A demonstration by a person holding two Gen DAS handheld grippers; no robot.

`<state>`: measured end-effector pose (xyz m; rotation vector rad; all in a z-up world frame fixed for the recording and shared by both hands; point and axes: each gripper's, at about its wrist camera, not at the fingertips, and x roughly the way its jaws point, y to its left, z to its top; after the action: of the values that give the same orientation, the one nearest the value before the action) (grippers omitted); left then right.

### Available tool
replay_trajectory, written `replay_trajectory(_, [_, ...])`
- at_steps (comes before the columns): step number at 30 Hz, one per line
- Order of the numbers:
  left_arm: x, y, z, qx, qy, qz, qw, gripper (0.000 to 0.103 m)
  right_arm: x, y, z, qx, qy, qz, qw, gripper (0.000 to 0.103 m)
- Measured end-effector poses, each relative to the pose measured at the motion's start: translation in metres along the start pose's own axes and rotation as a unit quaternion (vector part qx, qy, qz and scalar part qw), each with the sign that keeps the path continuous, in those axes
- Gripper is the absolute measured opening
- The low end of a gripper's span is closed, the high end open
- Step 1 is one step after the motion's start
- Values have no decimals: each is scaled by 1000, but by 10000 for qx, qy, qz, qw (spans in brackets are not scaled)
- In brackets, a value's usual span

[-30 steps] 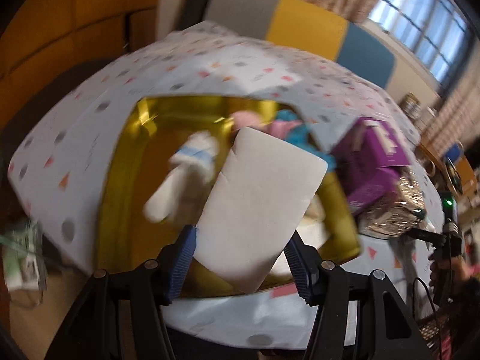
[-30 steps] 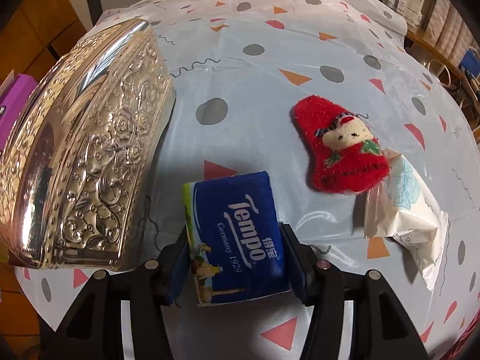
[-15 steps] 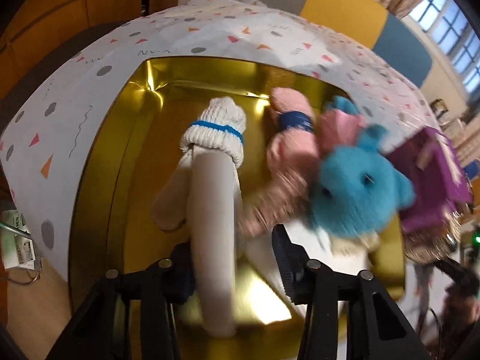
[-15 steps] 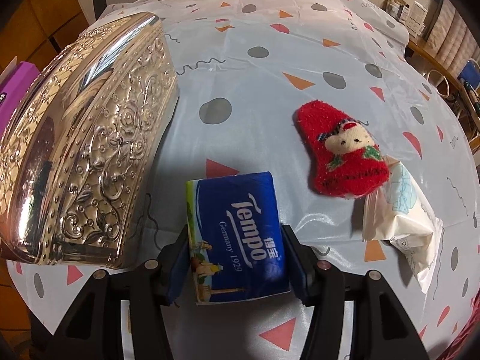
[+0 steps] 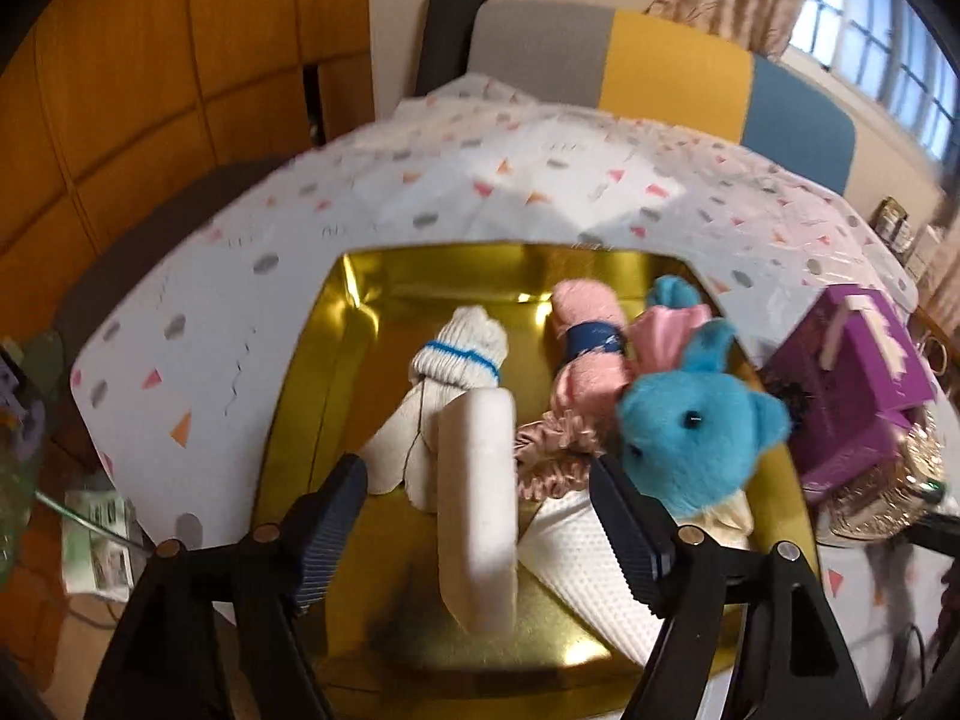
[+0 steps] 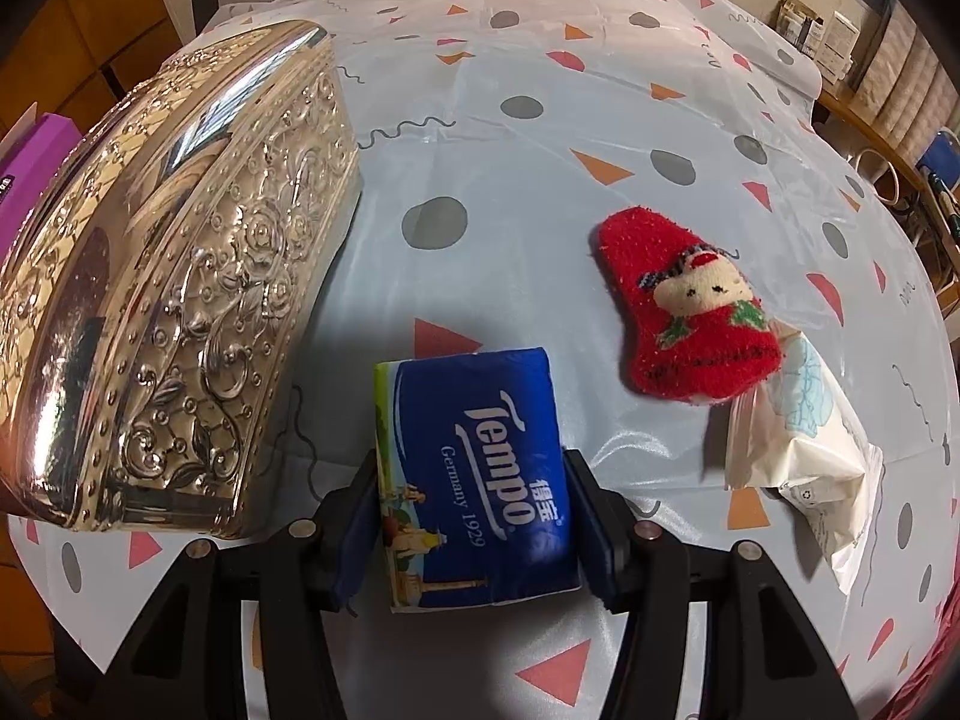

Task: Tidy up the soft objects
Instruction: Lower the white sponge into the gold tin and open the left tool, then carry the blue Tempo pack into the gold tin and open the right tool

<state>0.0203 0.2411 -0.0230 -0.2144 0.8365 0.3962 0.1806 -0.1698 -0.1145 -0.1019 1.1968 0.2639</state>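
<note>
While the right gripper clamps the blue Tempo tissue pack over the patterned tablecloth, just beside the embossed silver box, the left gripper hangs over the gold tray, its jaws just opened wide. A white sponge stands on edge between them, untouched, against a white sock, near a blue teddy bear. A red Santa sock lies well right of the pack

black tongs, ribbed blue pads, silver screws.
</note>
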Motion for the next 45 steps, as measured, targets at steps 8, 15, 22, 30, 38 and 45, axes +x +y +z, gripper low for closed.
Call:
replay_trajectory(8, [-41,-13,-4,197,-530,-246,9981,86,-1,2,-1,-103,-80,-49,9999,57])
replay_trajectory(15, [-53,-29,-12,349,-589,-412,9968,86,-4,4,2,-94,-121,-37,9999,54])
replay_trajectory(22, [-59,-38,-19,508,-626,-511,9954,86,-4,-5,5,182,-115,57,9998,54])
replay_trajectory(30, [-64,-40,-23,638,-671,-677,9934,86,-14,-20,12,667,-260,42,9974,53])
replay_trajectory(38, [-64,-42,-27,688,-611,-771,9928,86,-42,-30,28,1010,-713,-57,9923,53])
replay_trajectory(45, [-62,-42,-28,712,-573,-773,9928,86,-81,-15,56,895,-1249,75,9881,53])
